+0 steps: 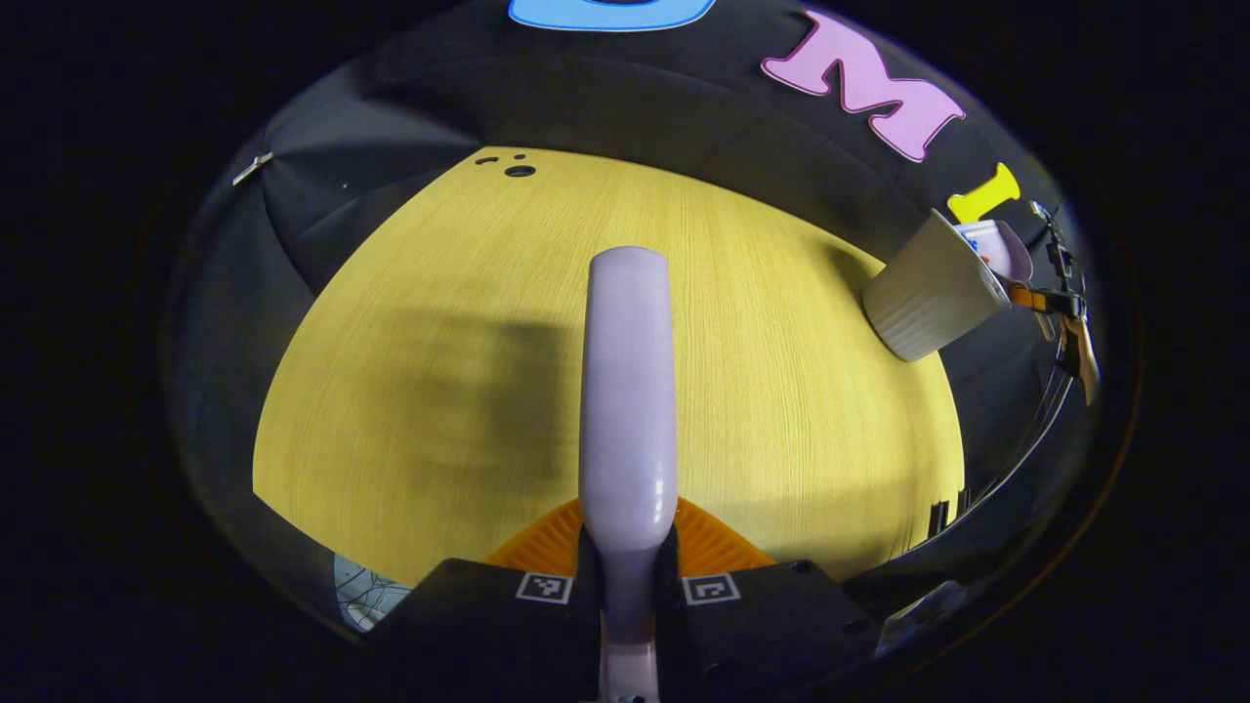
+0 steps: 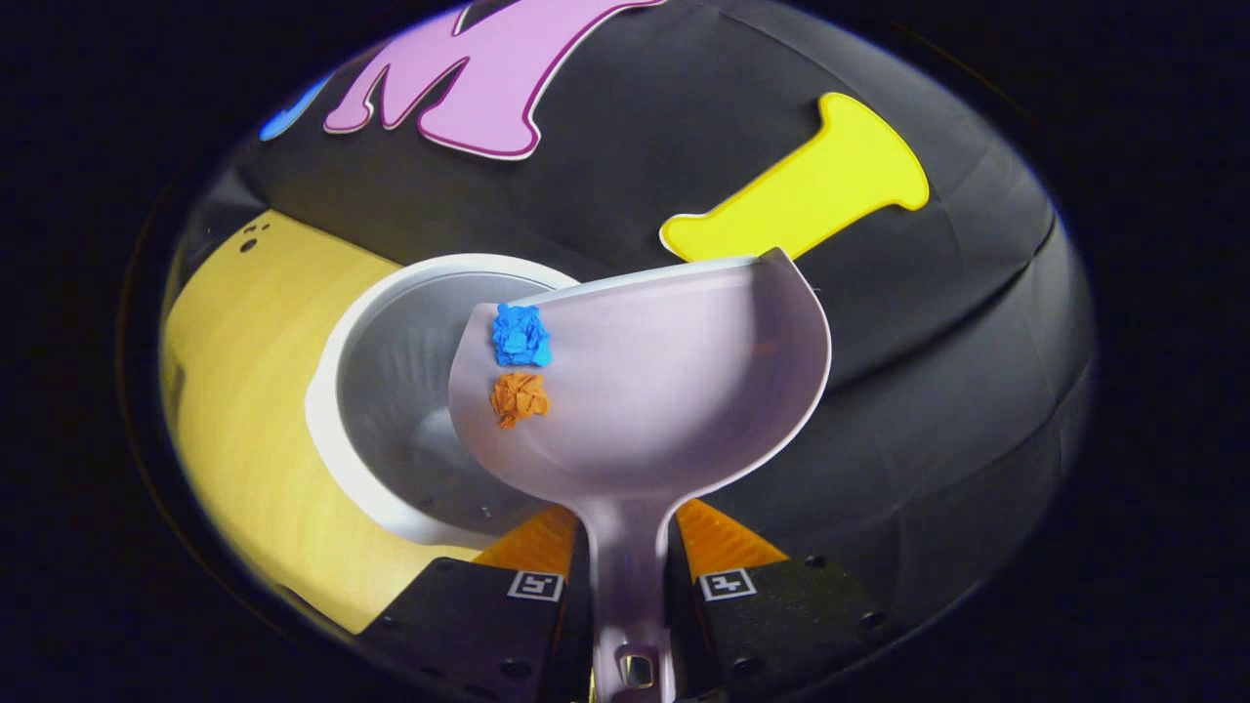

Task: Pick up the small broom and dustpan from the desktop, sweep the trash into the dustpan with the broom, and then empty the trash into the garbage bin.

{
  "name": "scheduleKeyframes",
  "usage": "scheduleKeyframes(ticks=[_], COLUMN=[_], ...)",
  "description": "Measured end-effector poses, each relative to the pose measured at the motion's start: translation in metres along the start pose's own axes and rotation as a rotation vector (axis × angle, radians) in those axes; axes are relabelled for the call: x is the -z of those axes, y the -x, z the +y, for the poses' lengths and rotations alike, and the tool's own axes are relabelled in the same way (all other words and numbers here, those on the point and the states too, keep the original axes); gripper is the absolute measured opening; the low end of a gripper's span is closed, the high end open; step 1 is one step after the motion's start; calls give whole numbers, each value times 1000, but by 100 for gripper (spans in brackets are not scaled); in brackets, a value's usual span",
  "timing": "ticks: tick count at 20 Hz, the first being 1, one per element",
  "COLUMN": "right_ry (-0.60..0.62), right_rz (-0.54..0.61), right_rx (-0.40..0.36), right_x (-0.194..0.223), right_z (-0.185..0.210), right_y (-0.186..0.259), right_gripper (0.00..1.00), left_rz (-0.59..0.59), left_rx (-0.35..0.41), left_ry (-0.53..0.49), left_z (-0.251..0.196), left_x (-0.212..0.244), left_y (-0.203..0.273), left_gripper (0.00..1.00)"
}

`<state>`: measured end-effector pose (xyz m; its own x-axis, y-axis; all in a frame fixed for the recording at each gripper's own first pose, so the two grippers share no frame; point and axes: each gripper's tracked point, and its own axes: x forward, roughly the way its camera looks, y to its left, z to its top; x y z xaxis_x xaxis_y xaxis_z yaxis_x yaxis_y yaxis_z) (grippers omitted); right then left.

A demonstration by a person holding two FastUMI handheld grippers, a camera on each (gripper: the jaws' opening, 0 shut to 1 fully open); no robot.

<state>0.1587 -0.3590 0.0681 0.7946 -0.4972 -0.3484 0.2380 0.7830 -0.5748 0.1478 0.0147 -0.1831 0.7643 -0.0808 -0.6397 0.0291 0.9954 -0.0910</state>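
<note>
Dustpan (image 2: 664, 391) clamped by its handle in right gripper (image 2: 630, 576) fingers, held above garbage bin (image 2: 391, 391) with blue scrap (image 2: 520, 335) and orange scrap (image 2: 519, 398) near the rim. Best tipped further toward the bin, lip inside its mouth. Long axis runs away from fingers, mouth upward-left. Left gripper (image 1: 625, 576) fingers clamped on broom handle (image 1: 627, 391), pointing forward over desk (image 1: 439, 391).

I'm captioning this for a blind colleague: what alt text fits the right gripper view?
The right claw is shut on the handle of a pale dustpan, held tilted over a white garbage bin. A blue paper scrap and an orange paper scrap sit at the pan's lower edge.
</note>
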Motion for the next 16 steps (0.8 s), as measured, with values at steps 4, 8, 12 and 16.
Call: scheduleKeyframes(ticks=[4,8,12,16], right_ry=[115,302,569,723], right_rz=[-41,-99,-164,-200], right_rx=[58,128,194,225], right_x=[-4,-15,-28,-23], right_z=[-2,-12,-24,-34], right_y=[-7,-8,1,4], right_gripper=[36,35,36,35], left_rz=[7,13,11,1], left_rx=[0,-5,-14,-21], left_ry=[2,16,28,53], left_z=[-4,-5,-5,-7], left_x=[1,7,14,22], left_y=[-3,-4,-1,2], left_gripper=[27,27,27,27])
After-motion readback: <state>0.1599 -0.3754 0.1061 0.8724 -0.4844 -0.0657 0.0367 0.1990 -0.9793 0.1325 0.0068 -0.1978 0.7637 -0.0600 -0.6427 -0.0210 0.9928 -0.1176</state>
